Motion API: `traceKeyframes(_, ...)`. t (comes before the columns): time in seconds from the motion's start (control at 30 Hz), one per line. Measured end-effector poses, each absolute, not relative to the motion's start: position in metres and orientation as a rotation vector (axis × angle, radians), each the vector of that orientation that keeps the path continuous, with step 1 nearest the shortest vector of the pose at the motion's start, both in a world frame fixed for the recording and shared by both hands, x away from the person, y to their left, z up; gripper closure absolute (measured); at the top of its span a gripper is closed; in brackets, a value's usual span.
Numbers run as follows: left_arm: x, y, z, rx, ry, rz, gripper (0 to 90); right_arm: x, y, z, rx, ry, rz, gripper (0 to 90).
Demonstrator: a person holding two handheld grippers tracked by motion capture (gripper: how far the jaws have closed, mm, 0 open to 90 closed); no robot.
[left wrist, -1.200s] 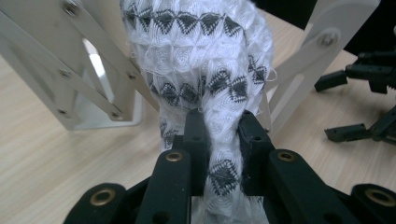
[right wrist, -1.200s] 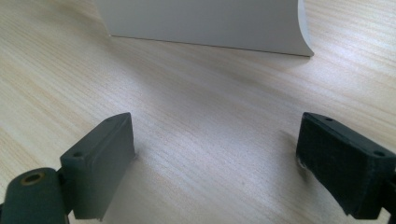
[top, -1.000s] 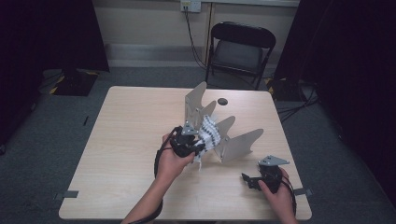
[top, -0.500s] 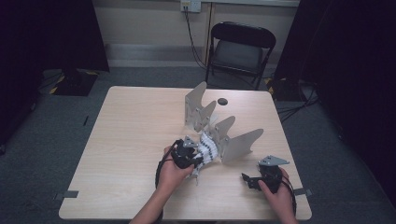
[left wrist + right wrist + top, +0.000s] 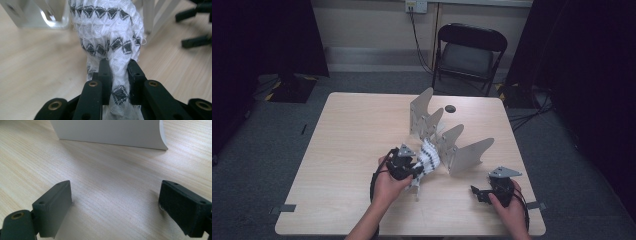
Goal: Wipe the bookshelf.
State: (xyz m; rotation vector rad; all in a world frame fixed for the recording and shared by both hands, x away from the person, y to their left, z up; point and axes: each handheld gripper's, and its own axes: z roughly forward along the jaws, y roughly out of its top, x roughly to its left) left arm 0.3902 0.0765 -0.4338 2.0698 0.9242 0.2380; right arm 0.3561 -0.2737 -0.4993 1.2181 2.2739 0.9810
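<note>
— At the near middle of the table [image 5: 352,135], what has the left gripper [image 5: 117,67] got hold of?

— A cloth [image 5: 110,32], white with rows of black diamonds. The two black jaws are squeezed tight on a bunched fold of it; in the left gripper view the fabric bulges out above them and hangs down between them.

— And where does the cloth sit?

— From the high view the cloth [image 5: 428,159] is just at two o'clock of the left gripper [image 5: 404,167], its far end up against the grey rack [image 5: 447,137] — the one with fanned, curved plates that stands a little right of the table's centre. Whether the cloth is tucked between two plates or only leaning on them, I can't tell from here.

— The other hand?

— The right gripper [image 5: 486,192] is down at five o'clock on the table, well apart from the cloth, low over the wood near the front edge. Its jaws stand wide apart with nothing between them — in the right gripper view there is bare tabletop [image 5: 105,182] in the gap and one pale plate [image 5: 110,132] of the rack beyond.

— Anything else about?

— A small dark round thing [image 5: 450,108] lies on the table at twelve o'clock of the rack, and a black folding chair [image 5: 469,52] stands behind the far edge.
</note>
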Motion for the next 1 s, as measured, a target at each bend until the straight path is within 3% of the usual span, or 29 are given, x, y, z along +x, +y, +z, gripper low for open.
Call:
traceKeyframes(0.17, 0.390, 0.076, -0.398, 2.023, 0.870, 0.275, 77.1, 0.356, -0.274, -0.499, 1.218, 2.274, 0.981, 10.6)
traceKeyframes(0.33, 0.391, 0.065, -0.387, 2.012, 0.835, 0.274, 77.0, 0.356, -0.274, -0.499, 1.220, 2.273, 0.980, 10.7)
traceKeyframes(1.0, 0.394, 0.050, -0.442, 2.080, 0.893, 0.211, 76.8, 0.356, -0.273, -0.499, 1.220, 2.273, 0.980, 10.6)
